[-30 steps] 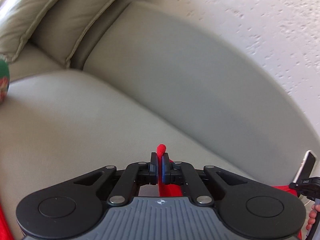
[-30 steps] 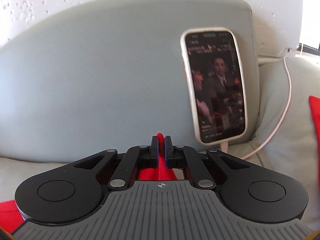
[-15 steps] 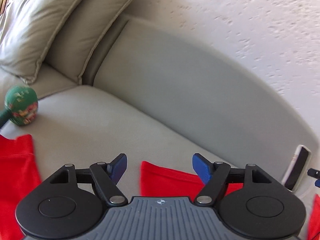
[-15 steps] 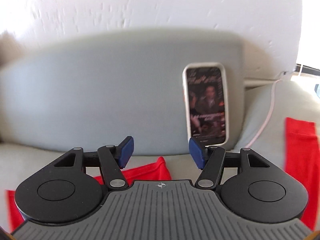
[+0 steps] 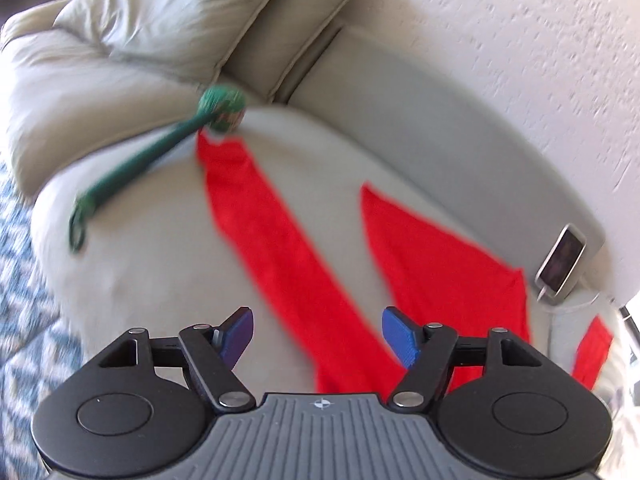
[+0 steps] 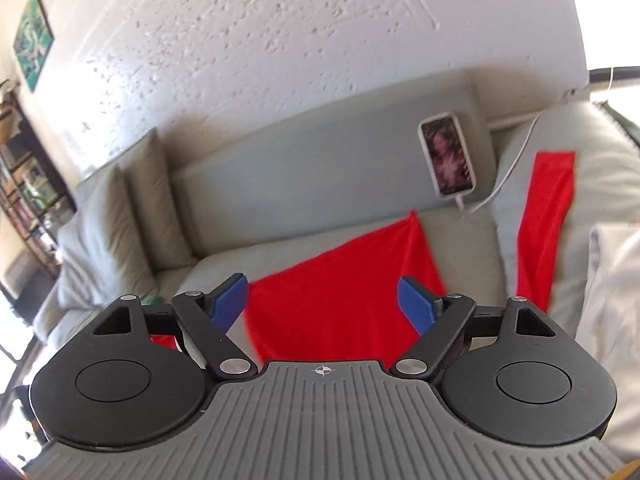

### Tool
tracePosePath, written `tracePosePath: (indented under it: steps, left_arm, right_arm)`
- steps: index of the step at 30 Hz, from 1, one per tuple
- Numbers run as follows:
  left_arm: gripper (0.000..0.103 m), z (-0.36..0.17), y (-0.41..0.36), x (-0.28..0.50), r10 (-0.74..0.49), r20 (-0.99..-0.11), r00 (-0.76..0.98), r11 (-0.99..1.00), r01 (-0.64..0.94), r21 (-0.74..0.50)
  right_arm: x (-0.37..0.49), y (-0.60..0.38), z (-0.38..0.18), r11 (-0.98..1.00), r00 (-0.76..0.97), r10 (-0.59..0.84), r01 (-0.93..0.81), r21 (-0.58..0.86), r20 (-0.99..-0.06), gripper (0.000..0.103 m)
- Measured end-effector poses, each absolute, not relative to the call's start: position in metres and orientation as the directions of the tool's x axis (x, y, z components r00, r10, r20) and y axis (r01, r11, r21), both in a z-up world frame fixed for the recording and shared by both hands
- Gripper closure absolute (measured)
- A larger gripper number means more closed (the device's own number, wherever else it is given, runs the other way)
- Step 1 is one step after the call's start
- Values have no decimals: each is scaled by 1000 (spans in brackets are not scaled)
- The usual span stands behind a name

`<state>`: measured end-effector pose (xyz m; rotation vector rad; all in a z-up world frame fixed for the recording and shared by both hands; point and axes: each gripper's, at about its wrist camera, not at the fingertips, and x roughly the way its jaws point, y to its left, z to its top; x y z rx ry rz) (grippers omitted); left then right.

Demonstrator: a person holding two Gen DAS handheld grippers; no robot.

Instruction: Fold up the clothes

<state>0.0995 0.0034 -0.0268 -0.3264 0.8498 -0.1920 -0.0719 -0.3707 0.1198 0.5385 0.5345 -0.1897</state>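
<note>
A red garment (image 5: 440, 264) lies spread flat on the grey sofa seat (image 5: 160, 248). One long red sleeve (image 5: 272, 240) stretches away toward the left cushions, another sleeve (image 6: 544, 220) lies up over the right armrest. The body also shows in the right wrist view (image 6: 344, 292). My left gripper (image 5: 318, 334) is open and empty, raised above the garment. My right gripper (image 6: 324, 304) is open and empty, also raised above the red body.
A phone (image 6: 448, 156) leans on the sofa back with a white cable (image 6: 516, 164) plugged in. A green ball-headed stick (image 5: 160, 148) lies on the left of the seat. Cushions (image 5: 180, 20) at far left, patterned blue rug (image 5: 24, 320) below.
Both grippers were shut on red cloth a second ago, then opened and let it go. Both have since pulled back and up, so the whole garment now shows.
</note>
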Motion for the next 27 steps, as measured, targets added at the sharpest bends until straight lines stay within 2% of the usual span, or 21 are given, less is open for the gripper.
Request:
tracePosePath:
  steps: [4,6,7,11,17,19,22,24,26,27]
  left_arm:
    - [48,-62,-17,97,-208,-740,639,972,51,-230]
    - [62,-75,-24,102,-160,-765,624,986,69,-150]
    - [63,-79,-25,101,-149,-767,624,989,79,-128]
    - [64,-82,-23,88,-202,-733,649,979,154,-133]
    - [54,-90,-46,91,-176,-723,668,961,274,19]
    - [53,-87,-46,89,-205,-707,677,957,291,1]
    - [46,-85,-35,81,-319,-681,659,941,305,-146]
    - [49,-90,-34,76,-326,-683,654,938,312,-149]
    - [60,-94,-38,74,-288,-690,664,946,309,-98]
    - [62,-94,-39,74,-276,-692,667,950,300,-90]
  right_arm:
    - [-102,-327,64,814,815,86,274,512,-573,21]
    - [-114,-312,42,811,787,97,292,507,-609,21]
    - [-120,-308,35,810,776,105,296,507,-622,21]
    - [-138,-307,18,788,747,135,318,528,-651,21]
    - [-149,-303,11,775,727,155,331,538,-669,21]
    - [-149,-299,13,774,722,177,318,548,-668,21]
    - [-153,-293,14,782,718,196,296,549,-667,21]
    - [-156,-290,13,789,714,197,291,541,-672,21]
    - [-158,-289,10,788,706,199,297,540,-680,21]
    - [-158,-290,8,782,701,205,302,545,-683,21]
